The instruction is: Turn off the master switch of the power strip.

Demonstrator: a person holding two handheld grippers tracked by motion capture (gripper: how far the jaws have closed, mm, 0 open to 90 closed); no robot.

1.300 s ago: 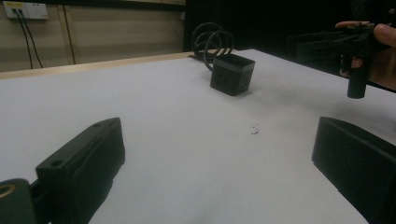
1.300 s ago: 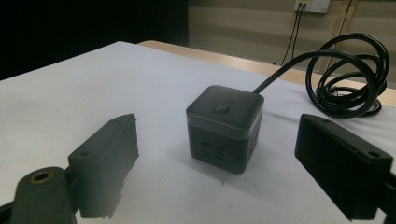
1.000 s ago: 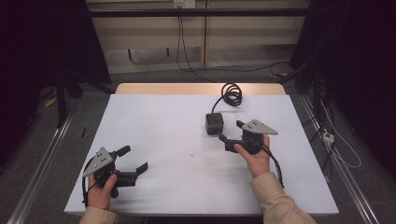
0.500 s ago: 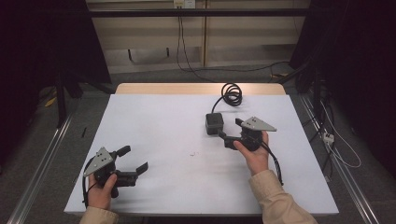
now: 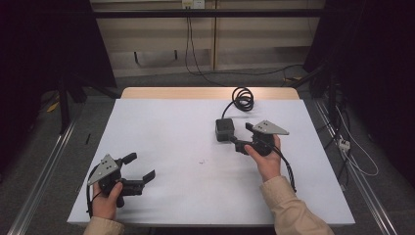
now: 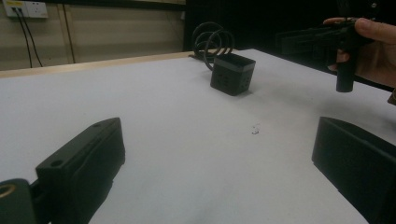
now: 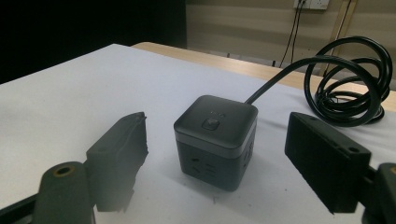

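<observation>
Right now I see a dark grey cube-shaped plastic power socket (image 5: 224, 129) on the white desk (image 5: 176, 132), its black coiled cable (image 5: 242, 98) lying just behind it. My right hand-held gripper (image 5: 243, 137) sits just beside the cube, jaws spread, not touching it. My left hand-held gripper (image 5: 139, 166) rests well apart from the cube, jaws also spread, holding nothing.

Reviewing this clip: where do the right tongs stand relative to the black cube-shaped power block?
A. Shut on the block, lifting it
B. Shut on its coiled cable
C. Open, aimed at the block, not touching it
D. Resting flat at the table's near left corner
C: in the right gripper view the power block sits on the table between and beyond the open jaws of the right tongs, with gaps on both sides.
</observation>
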